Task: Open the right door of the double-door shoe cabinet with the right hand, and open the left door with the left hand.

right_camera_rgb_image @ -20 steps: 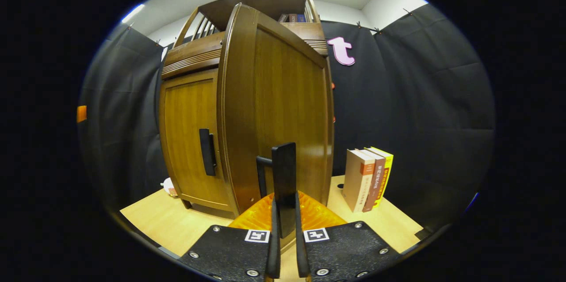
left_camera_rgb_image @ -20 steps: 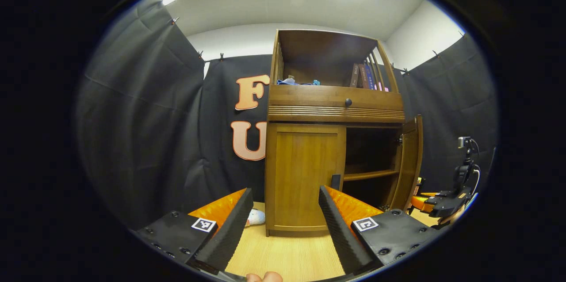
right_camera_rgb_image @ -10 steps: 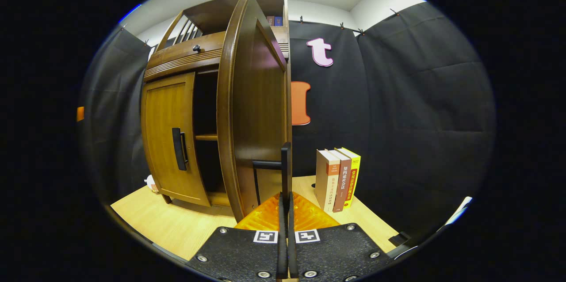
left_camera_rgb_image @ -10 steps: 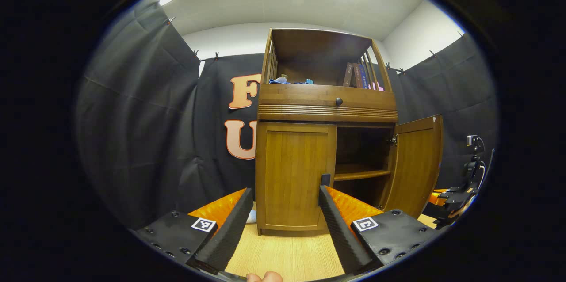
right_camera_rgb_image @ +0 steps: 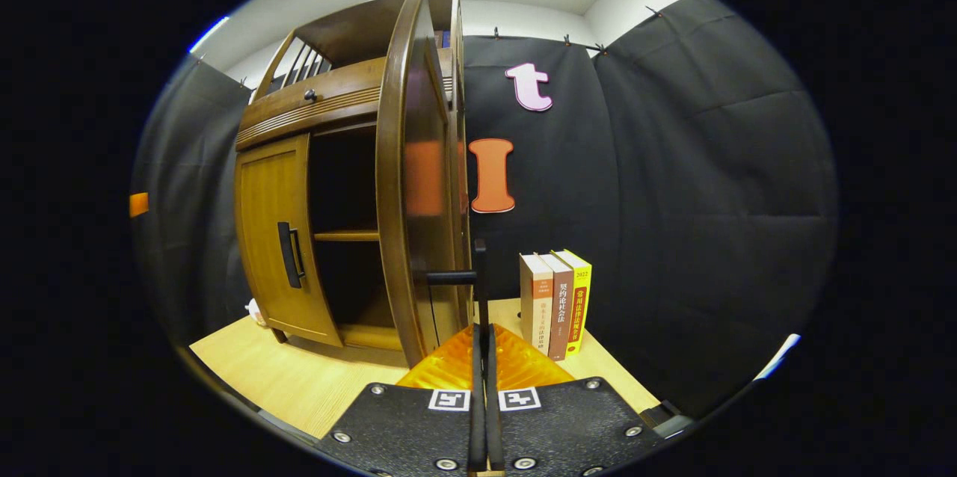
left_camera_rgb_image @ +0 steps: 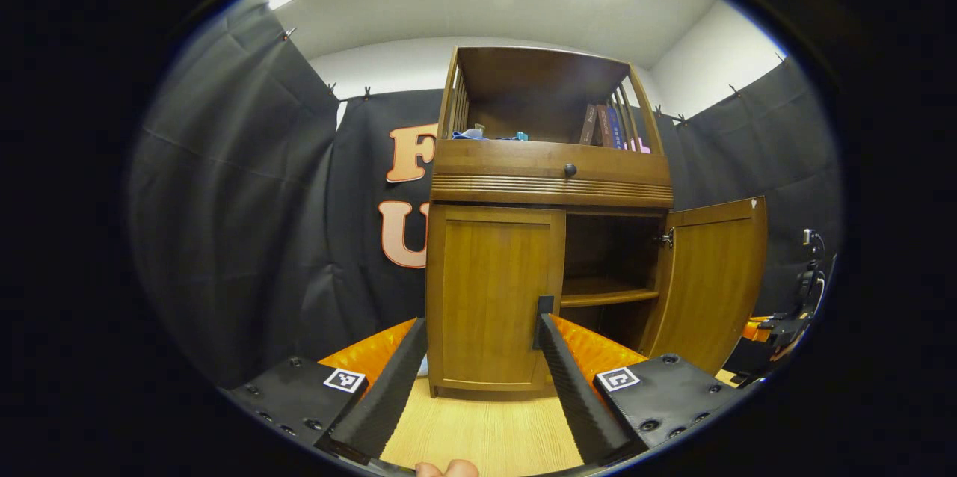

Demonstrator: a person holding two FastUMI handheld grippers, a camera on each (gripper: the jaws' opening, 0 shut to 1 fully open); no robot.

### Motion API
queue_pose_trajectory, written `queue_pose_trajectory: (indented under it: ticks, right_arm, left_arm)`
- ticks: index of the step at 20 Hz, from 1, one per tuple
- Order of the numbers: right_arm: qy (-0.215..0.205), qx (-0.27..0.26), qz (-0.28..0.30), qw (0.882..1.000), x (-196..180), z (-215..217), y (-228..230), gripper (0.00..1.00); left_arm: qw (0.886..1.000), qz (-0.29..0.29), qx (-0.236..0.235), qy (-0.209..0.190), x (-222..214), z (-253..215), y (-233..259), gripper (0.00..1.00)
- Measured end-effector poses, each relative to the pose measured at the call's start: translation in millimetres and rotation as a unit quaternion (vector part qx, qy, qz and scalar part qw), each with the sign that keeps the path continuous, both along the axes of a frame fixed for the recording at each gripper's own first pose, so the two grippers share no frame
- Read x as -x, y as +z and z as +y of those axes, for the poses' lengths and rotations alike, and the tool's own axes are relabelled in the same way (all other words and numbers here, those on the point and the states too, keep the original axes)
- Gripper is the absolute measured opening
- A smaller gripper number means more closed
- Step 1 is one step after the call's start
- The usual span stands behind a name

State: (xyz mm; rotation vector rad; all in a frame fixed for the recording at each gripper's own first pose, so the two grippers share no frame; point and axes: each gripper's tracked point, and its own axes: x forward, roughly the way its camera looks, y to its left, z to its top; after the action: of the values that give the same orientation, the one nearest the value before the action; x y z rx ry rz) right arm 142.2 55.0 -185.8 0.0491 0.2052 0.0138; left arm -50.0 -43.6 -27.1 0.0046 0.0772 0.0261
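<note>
Wooden right door (right_camera_rgb_image: 419,185) stands open, its black handle (right_camera_rgb_image: 478,282) pinched in the right tool (right_camera_rgb_image: 483,357); the left tool (left_camera_rgb_image: 478,380) gapes empty before the closed left door (left_camera_rgb_image: 490,297). Book-spine (right_camera_rgb_image: 562,305) print is unreadable.

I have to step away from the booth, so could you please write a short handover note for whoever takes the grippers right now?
Right gripper: shut on the right door handle, door held wide.
Left gripper: open, holding nothing, short of the cabinet, facing the left door.
Right door: swung open, inner shelf showing.
Left door: shut; its black handle is by its right edge.
Done: right door.
Left: bring the left gripper to that handle, close on it, pull the door open.
</note>
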Motion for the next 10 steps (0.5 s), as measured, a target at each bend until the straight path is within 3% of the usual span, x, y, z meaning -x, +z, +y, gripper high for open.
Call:
queue_pose_trajectory:
  ticks: [2,4,5,6,10]
  right_arm:
    - [-0.001,0.004,-0.004,1.000,0,-4,0,0.05]
    - [-0.003,0.007,-0.006,1.000,0,-7,0,0.05]
    - [-0.007,0.009,-0.005,1.000,2,-10,1,0.00]
    - [-0.003,0.005,-0.010,1.000,5,-10,4,0.00]
    - [-0.024,0.005,-0.036,0.999,4,-19,13,0.00]
  left_arm:
    - [1.000,0.003,-0.003,-0.001,-3,-6,-4,0.99]
    - [1.000,0.003,-0.002,-0.007,-7,-15,-5,0.99]
    - [1.000,0.004,0.001,-0.012,-8,-20,-6,0.94]
    - [1.000,0.006,0.006,-0.017,-10,-24,-9,0.99]
    - [0.999,0.003,0.023,-0.036,-25,-47,-14,0.99]
